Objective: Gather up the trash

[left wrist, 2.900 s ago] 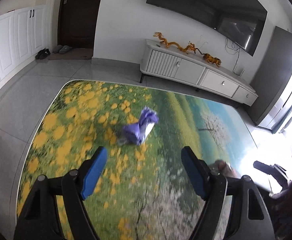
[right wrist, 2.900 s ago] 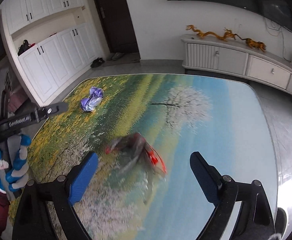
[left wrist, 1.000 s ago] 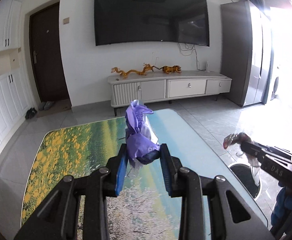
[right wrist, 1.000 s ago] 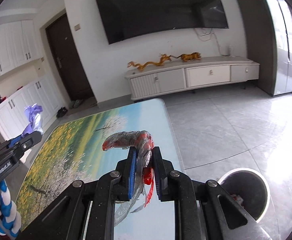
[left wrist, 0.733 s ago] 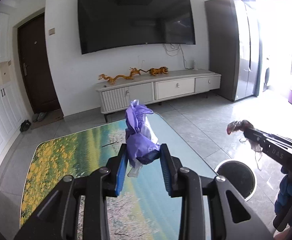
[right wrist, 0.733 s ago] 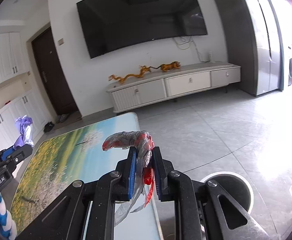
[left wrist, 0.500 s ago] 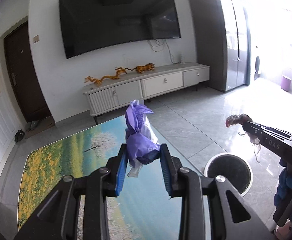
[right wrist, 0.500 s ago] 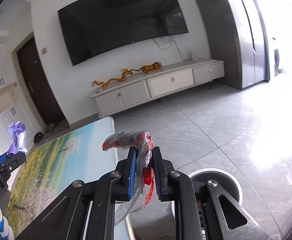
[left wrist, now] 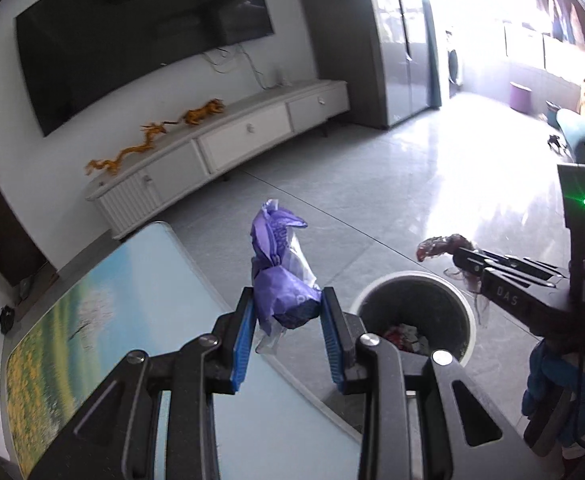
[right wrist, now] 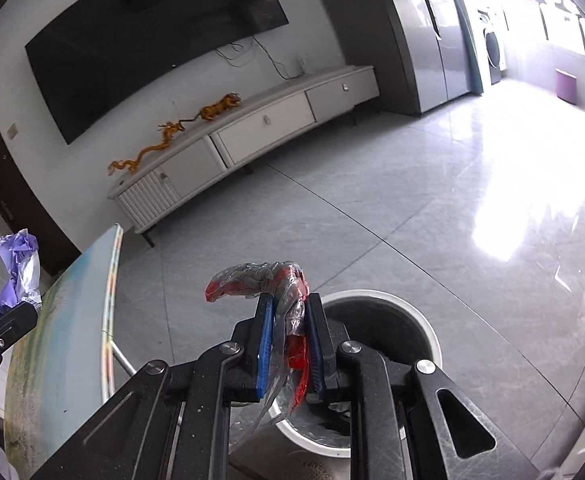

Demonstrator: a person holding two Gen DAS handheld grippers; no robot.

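The left tongs [left wrist: 286,316] pinch a crumpled purple wrapper [left wrist: 282,284] between their blue pads, held up over the right edge of the worktop [left wrist: 140,280], just beside the round white-rimmed trash bin [left wrist: 414,312] on the grey tiled floor [left wrist: 392,200]; the right tongs [right wrist: 290,344] are pressed onto a red and clear plastic wrapper [right wrist: 282,288], hanging above the bin's near rim; some litter lies inside the bin.

Bright window glare at right, fisheye-bent edges, slight blur.
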